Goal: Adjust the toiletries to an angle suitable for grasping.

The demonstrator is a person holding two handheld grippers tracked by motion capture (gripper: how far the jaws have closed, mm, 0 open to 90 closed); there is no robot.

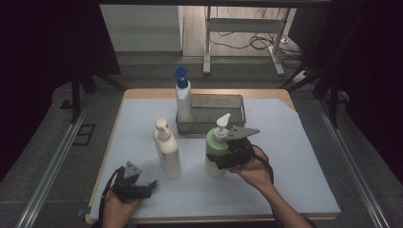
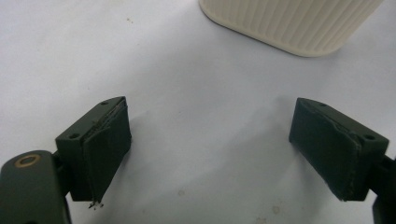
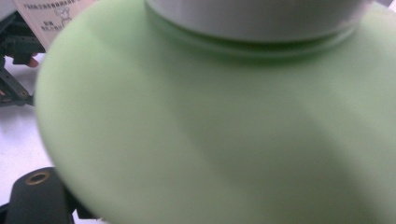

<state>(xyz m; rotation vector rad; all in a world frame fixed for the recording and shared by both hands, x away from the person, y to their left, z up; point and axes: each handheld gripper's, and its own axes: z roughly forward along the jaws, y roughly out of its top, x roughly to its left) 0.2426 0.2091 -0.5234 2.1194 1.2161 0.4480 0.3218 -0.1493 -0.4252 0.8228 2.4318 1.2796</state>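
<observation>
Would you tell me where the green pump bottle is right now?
In the high view the green pump bottle stands right of centre on the white mat, just before the wire basket, with the right gripper around it.

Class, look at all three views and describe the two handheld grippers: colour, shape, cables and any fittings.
Both the left gripper and the right gripper are black, each topped by a grey three-cornered plate and trailing a black cable. The left gripper's fingers are blocky with dark, worn pads, and a brass-ringed hole sits in the frame. The forearms are bare, no sleeves visible.
</observation>
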